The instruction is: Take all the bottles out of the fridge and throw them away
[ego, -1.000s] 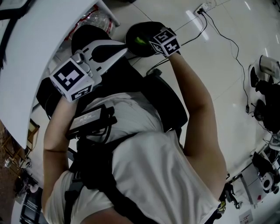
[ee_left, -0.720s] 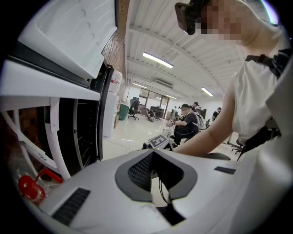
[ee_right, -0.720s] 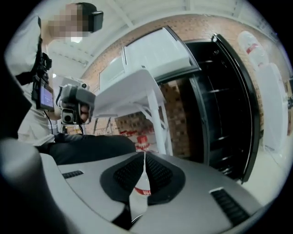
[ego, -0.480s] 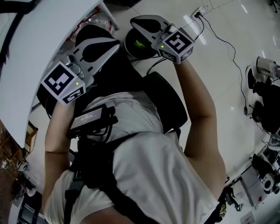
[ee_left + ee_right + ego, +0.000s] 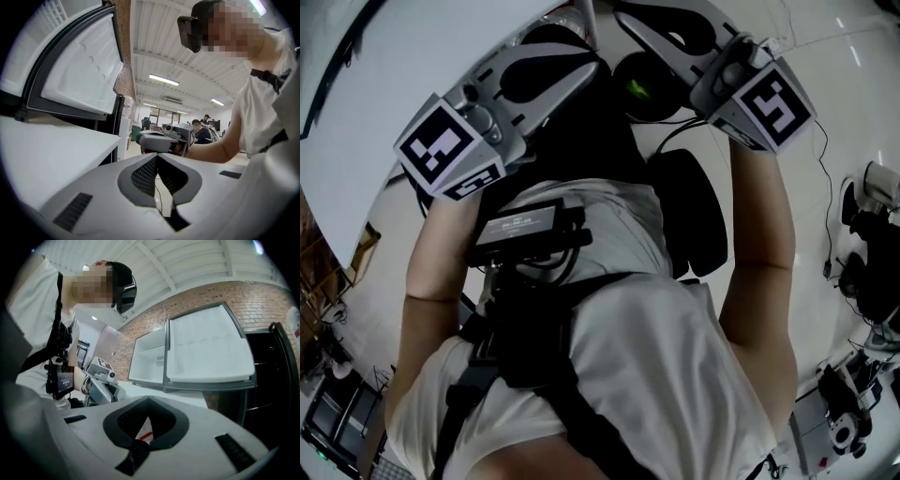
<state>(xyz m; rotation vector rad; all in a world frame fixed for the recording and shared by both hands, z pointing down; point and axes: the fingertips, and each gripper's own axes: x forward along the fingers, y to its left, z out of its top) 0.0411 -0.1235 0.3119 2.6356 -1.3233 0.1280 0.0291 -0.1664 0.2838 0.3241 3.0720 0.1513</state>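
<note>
The bin's (image 5: 661, 101) contents are too dim to tell.

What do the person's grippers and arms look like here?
The left gripper and right gripper: pale grey shells, black ribbed pads, each with a cube of black-and-white square markers. Bare arms below a white short-sleeved T-shirt; black harness over it.

Greys, blacks and one spot of green

In my head view the left gripper (image 5: 592, 67) and right gripper (image 5: 623, 14) are light grey with black inner pads, and each cube (image 5: 450, 155) carries black-and-white square markers. At twelve o'clock I see a dark round bin (image 5: 666, 94) with a bright green spot in it. The person's shirt (image 5: 675, 366) is off-white under black straps (image 5: 534, 366). The fridge door (image 5: 79, 70) is white, framed in black. The wall (image 5: 197, 296) is reddish-brown brick.
</note>
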